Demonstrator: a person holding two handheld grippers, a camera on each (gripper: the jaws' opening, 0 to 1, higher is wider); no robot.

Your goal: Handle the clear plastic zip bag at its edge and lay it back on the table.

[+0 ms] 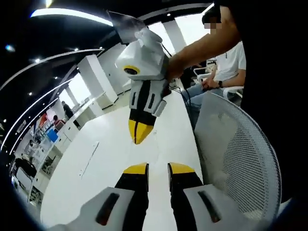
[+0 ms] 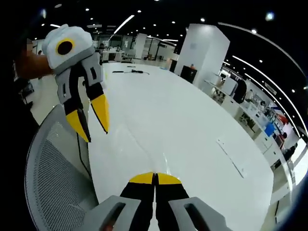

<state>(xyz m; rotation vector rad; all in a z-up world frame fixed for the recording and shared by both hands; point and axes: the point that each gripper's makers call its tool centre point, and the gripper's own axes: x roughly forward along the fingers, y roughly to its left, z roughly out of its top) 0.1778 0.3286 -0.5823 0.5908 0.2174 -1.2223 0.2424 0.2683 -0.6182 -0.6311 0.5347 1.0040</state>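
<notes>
In the right gripper view, the clear zip bag (image 2: 144, 149) is only faint creases and a glint on the long white table (image 2: 192, 110), just ahead of my right gripper (image 2: 155, 178). That gripper's yellow tips are pressed together. I cannot tell whether the bag's edge is between them. In the left gripper view, the right gripper (image 1: 139, 134), held by a hand, points down over the table (image 1: 106, 159) with its tips shut. My left gripper (image 1: 159, 168) has its jaws apart with nothing between them. It hangs open at the left of the right gripper view (image 2: 92, 122).
A white mesh chair (image 1: 240, 154) stands against the table's near side and also shows in the right gripper view (image 2: 53, 168). A seated person in a white shirt (image 1: 231, 62) is further along. A thin strip (image 2: 231, 159) lies on the table, and small dark items (image 2: 127, 71) sit at its far end.
</notes>
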